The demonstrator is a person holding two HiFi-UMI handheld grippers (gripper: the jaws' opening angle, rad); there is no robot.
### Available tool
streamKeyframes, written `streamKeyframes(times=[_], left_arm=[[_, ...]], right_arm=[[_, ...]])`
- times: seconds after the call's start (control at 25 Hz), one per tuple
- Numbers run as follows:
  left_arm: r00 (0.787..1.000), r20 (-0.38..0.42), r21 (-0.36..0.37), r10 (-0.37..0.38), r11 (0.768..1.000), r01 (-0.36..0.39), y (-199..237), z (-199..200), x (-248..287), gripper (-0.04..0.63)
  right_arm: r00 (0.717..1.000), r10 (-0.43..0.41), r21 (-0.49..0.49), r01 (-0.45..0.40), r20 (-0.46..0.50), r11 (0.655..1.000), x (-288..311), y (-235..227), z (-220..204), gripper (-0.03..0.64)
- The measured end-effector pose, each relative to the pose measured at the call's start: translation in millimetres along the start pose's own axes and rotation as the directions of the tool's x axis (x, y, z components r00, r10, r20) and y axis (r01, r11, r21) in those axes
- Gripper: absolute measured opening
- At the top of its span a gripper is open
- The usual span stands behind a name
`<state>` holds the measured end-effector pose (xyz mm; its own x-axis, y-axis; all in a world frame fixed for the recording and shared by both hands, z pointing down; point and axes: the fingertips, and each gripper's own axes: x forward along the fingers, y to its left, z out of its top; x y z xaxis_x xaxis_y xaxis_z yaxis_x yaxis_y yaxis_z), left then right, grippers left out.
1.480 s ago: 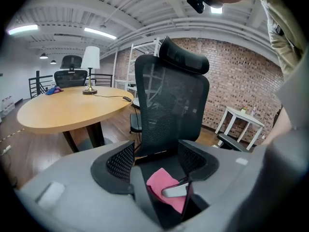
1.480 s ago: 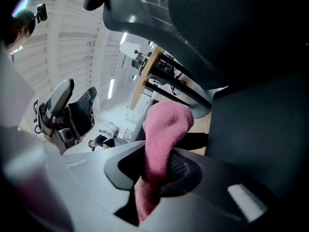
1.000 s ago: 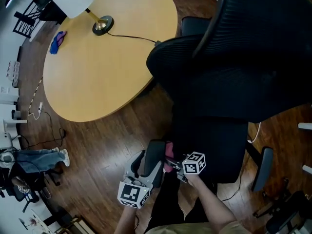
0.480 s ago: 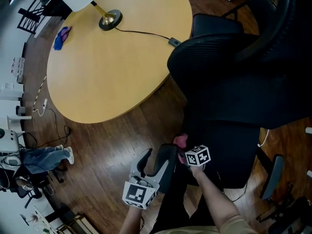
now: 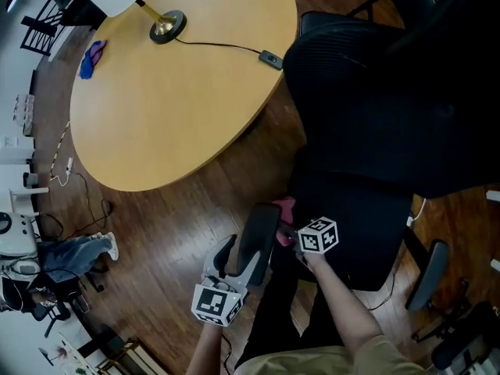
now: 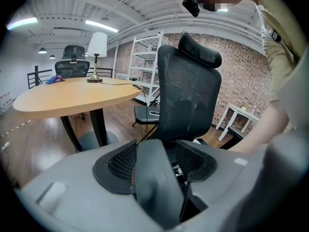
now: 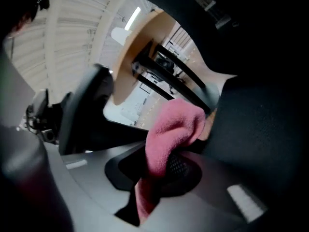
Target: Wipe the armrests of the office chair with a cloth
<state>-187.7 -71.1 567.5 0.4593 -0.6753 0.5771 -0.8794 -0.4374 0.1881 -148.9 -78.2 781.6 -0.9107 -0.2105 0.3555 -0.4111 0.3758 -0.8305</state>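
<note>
Cloth (image 7: 169, 129): pink, fluffy, soft, light, limp. Your right hand-held gripper (image 7: 166, 175) pinches its bunched middle, wad at armrest's far end, centre of head view.
Armrest (image 5: 258, 237): black, smooth, rigid curved pad. Steady by its sides.
Left hand-held gripper (image 6: 154, 161): jaws just been closing round armrest, gap remains.
Office chair (image 6: 188, 95): mesh back.
Desk (image 5: 172, 92): round, pale wood.

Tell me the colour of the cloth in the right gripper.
Pink. The cloth shows best in the right gripper view.
</note>
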Motion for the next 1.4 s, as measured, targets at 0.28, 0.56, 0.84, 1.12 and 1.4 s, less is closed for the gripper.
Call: streamKeyframes(times=[0.28,0.56,0.84,1.12,1.4], left_arm=[[0.995,0.08,-0.049,0.051,0.998,-0.047,15.4,30.4,-9.8,0.244],[0.996,0.071,-0.063,0.056,0.997,-0.052,14.6,21.5,-6.4,0.244],[0.999,0.031,-0.018,0.029,0.999,-0.028,4.2,6.1,-11.8,0.244],[0.996,0.065,-0.091,0.064,0.994,-0.058,6.2,4.2,-26.1,0.242],[0.995,0.075,-0.116,0.07,0.991,-0.061,13.0,0.2,-16.0,0.241]], right_arm=[[0.96,0.245,-0.006,-0.246,0.138,0.969,-22.9,71.4,1.1,0.043],[1.0,-0.008,0.039,0.009,-0.03,0.999,10.9,-13.8,-22.2,0.064],[0.972,-0.095,-0.081,0.079,-0.217,0.994,30.0,-40.3,-47.8,0.061],[0.989,0.01,0.056,-0.019,0.15,0.998,-20.0,4.6,14.7,0.061],[0.97,0.033,0.143,-0.069,0.24,0.987,2.9,1.7,14.1,0.067]])
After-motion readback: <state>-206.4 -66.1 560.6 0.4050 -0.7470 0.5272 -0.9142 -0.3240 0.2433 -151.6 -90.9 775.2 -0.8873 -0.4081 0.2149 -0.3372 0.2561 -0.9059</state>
